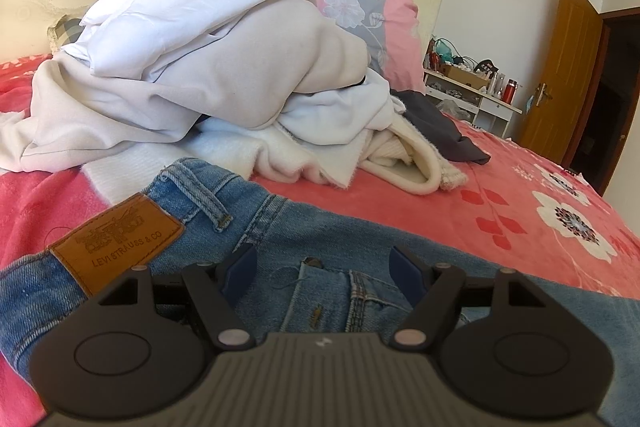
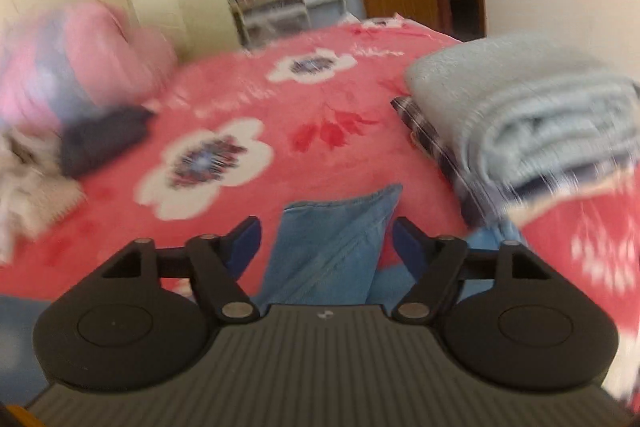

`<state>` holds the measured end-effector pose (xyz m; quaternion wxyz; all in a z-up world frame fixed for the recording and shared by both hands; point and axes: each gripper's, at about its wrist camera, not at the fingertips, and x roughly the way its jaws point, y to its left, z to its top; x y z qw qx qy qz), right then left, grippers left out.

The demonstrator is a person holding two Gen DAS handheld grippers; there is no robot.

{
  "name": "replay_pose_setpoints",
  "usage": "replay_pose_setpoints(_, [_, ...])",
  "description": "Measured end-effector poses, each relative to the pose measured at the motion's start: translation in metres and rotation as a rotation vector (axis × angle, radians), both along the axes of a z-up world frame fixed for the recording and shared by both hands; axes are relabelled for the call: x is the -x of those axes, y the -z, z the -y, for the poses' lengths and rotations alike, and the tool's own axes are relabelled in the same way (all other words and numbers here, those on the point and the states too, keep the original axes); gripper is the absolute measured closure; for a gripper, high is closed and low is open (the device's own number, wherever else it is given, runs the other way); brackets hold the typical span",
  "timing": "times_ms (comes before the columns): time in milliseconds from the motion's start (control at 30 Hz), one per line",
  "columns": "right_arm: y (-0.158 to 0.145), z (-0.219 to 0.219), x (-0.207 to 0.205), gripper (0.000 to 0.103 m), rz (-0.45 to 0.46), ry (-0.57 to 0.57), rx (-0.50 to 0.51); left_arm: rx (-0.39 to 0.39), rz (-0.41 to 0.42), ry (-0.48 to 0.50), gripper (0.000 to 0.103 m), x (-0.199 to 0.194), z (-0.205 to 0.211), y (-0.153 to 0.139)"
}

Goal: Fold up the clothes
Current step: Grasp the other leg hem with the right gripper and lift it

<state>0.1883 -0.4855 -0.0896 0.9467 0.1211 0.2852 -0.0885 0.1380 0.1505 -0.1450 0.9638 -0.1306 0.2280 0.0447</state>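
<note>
Denim lies under both my tools: my left gripper (image 1: 322,267) hovers spread over the waistband of the blue denim jeans (image 1: 248,227) on the red floral bed cover (image 1: 520,195), and my right gripper (image 2: 326,241) stands spread around a folded blue leg end, pinching nothing. Folding looks barely begun. Only the left view shows the unfolded heap of white and grey clothes (image 1: 192,67); only the right shows a folded pale blue stack (image 2: 532,115).

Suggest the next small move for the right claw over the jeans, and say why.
Probably ease the right claw forward and close on the jeans leg end between its open fingers. The left claw is open over the waistband, so neither holds the denim yet.
</note>
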Motion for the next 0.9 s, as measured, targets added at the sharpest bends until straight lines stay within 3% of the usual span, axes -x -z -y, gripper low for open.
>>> replay_pose_setpoints(100, [0.019, 0.019, -0.051, 0.025, -0.136, 0.094, -0.004, 0.0, 0.0, 0.006, 0.028, 0.0, -0.001, 0.0])
replay_pose_setpoints(133, [0.029, 0.028, -0.061, 0.027, -0.176, 0.095, -0.063, -0.001, 0.0, 0.007, 0.028, 0.0, -0.001, 0.0])
replay_pose_setpoints(167, [0.039, 0.037, -0.071, 0.053, -0.213, 0.093, -0.127, -0.002, 0.0, 0.008, 0.028, 0.0, 0.0, 0.0])
replay_pose_setpoints(200, [0.049, 0.045, -0.074, 0.098, -0.231, 0.08, -0.208, -0.003, -0.001, 0.008, 0.028, 0.0, 0.0, 0.0])
replay_pose_setpoints(267, [0.048, 0.053, -0.063, 0.099, -0.177, 0.087, -0.278, -0.002, -0.001, 0.007, 0.028, 0.0, 0.0, 0.0])
replay_pose_setpoints(400, [0.003, 0.065, 0.025, 0.099, 0.206, 0.022, -0.367, -0.001, 0.0, 0.006, 0.028, 0.0, 0.0, 0.0])
replay_pose_setpoints(467, [-0.003, 0.08, 0.077, 0.099, 0.348, 0.04, -0.42, 0.003, 0.001, 0.003, 0.028, 0.0, -0.001, 0.0])
replay_pose_setpoints(533, [0.013, 0.097, 0.115, 0.099, 0.39, 0.11, -0.435, 0.006, 0.002, 0.0, 0.028, 0.0, -0.001, 0.0])
replay_pose_setpoints(567, [0.03, 0.108, 0.124, 0.099, 0.354, 0.163, -0.453, 0.007, 0.003, -0.001, 0.028, 0.0, -0.001, 0.0])
replay_pose_setpoints(667, [0.098, 0.142, 0.138, 0.101, 0.205, 0.304, -0.653, 0.004, 0.001, -0.002, 0.028, 0.0, -0.001, 0.0])
replay_pose_setpoints(767, [0.116, 0.143, 0.151, 0.1, 0.284, 0.316, -0.718, 0.0, 0.0, -0.004, 0.028, 0.0, 0.0, 0.0])
replay_pose_setpoints(900, [0.09, 0.135, 0.148, 0.1, 0.35, 0.296, -0.659, -0.002, 0.0, -0.004, 0.028, 0.0, 0.0, 0.0])
